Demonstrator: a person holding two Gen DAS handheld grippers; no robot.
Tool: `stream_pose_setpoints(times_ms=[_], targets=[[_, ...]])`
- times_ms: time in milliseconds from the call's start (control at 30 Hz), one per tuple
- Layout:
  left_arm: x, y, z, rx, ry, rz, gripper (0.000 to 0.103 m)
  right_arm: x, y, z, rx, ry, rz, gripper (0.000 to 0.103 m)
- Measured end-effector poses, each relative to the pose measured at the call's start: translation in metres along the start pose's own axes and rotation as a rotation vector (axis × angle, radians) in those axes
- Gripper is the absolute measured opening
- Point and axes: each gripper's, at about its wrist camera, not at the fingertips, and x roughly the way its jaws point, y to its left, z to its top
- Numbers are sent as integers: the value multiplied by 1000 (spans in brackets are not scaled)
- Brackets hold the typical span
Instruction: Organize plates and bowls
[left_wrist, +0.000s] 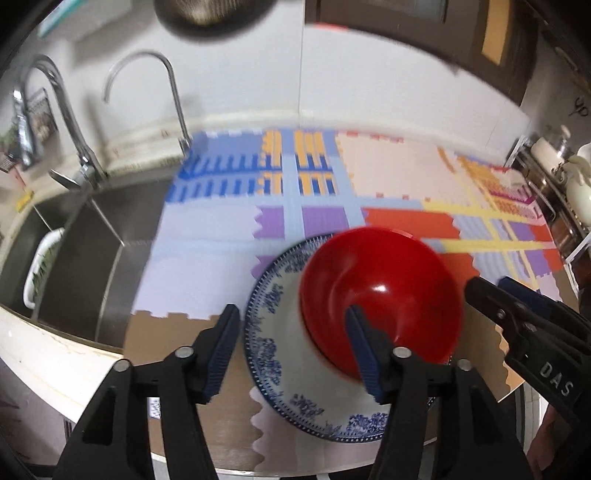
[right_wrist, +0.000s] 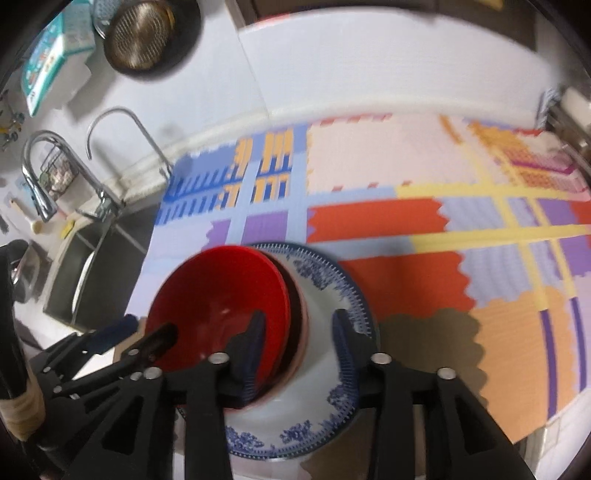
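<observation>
A red bowl (left_wrist: 380, 291) (right_wrist: 221, 291) rests on a white plate with a blue pattern (left_wrist: 273, 332) (right_wrist: 325, 406), near the front edge of the counter. My left gripper (left_wrist: 295, 350) (right_wrist: 144, 332) is open. The plate's left rim lies between its jaws, and its right finger (left_wrist: 364, 350) stands in front of the bowl. My right gripper (right_wrist: 297, 349) (left_wrist: 495, 290) is open too. It straddles the bowl's right wall, with one finger (right_wrist: 251, 347) inside the bowl and the other over the plate, and neither pad presses. A second, darker rim shows under the bowl in the right wrist view.
A colourful foam mat (left_wrist: 388, 177) covers the counter. A steel sink (left_wrist: 92, 240) with two faucets (left_wrist: 66, 122) lies to the left, holding a white basket (left_wrist: 40, 273). A rack with pots (left_wrist: 561, 177) stands at the right. A strainer (right_wrist: 140, 33) hangs on the wall.
</observation>
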Motion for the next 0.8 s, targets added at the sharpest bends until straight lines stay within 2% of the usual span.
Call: stream_pose_setpoints(times_ms=[200, 467, 700, 800], targets=[[-39, 1, -20, 12, -143, 22, 78, -47, 1, -24, -17, -157, -60, 69], [-79, -4, -57, -9, -236, 66, 89, -86, -6, -58, -60, -285, -119, 86], [-113, -21, -90, -10, -292, 105, 92, -115, -15, -88, -109, -311, -99, 86], [-130, -28, -106, -10, -325, 129, 97, -132, -22, -102, -113, -330, -86, 87]])
